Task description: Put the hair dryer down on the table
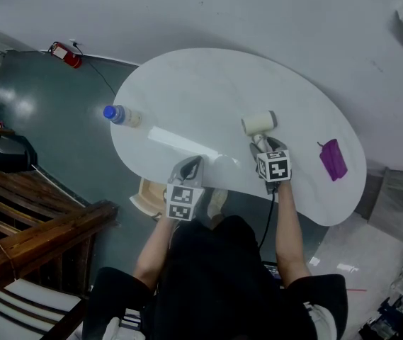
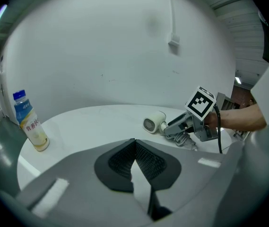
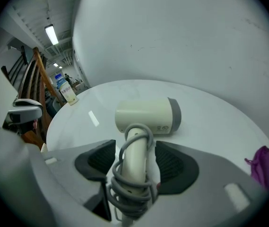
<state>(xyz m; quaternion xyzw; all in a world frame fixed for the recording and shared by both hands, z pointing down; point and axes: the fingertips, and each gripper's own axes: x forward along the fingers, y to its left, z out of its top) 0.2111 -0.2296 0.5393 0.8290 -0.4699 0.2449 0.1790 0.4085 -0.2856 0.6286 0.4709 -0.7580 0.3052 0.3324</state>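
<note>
Evidently the put-down is nearly complete: the cream hair dryer [image 3: 146,117] lies on its side at the centre-right of the white oval surface [image 1: 208,83], its barrel resting there, or so it seems, while the handle points back toward the person. The right gripper [image 3: 135,146] has its jaws closed on that handle, the ribbed pads pressing from either side against the grey cord wound round it. Holding it by the handle low and level looks meant to let the barrel settle flat, not drop. The cord coil bulks out the grip, so the jaws sit fairly wide even when clamped. The left gripper [image 2: 135,145] hangs at the near edge of the surface, lower centre of the head view, jaws shut tip to tip on nothing, probably parked there out of the way. A plastic bottle with a blue cap [image 1: 122,115] stands well apart at the left rim, and a purple item [image 1: 333,159] lies off to the right, so neither crowds the resting spot
</note>
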